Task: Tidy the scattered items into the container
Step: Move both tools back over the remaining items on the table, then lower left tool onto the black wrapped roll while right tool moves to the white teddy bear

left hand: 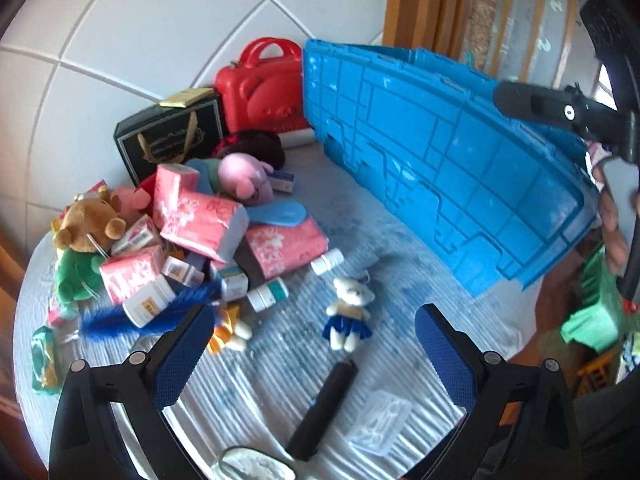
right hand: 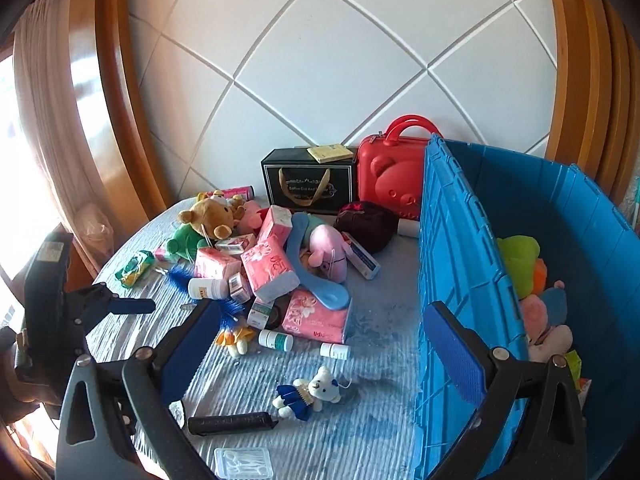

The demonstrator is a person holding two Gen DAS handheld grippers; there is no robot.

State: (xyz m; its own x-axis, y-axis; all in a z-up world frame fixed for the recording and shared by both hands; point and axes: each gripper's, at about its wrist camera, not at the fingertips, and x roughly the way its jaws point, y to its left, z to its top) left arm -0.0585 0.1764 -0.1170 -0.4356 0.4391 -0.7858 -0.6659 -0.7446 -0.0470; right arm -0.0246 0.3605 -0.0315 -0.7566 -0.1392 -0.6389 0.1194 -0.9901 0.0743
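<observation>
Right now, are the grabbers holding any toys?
No. The left gripper and the right gripper are both open with nothing between their fingers; the little white bear lies loose on the table.

The right gripper (right hand: 320, 344) is wide open and holds nothing. A small white bear (right hand: 310, 394) lies low in the middle. The blue box (right hand: 452, 248) fills the right side.
</observation>
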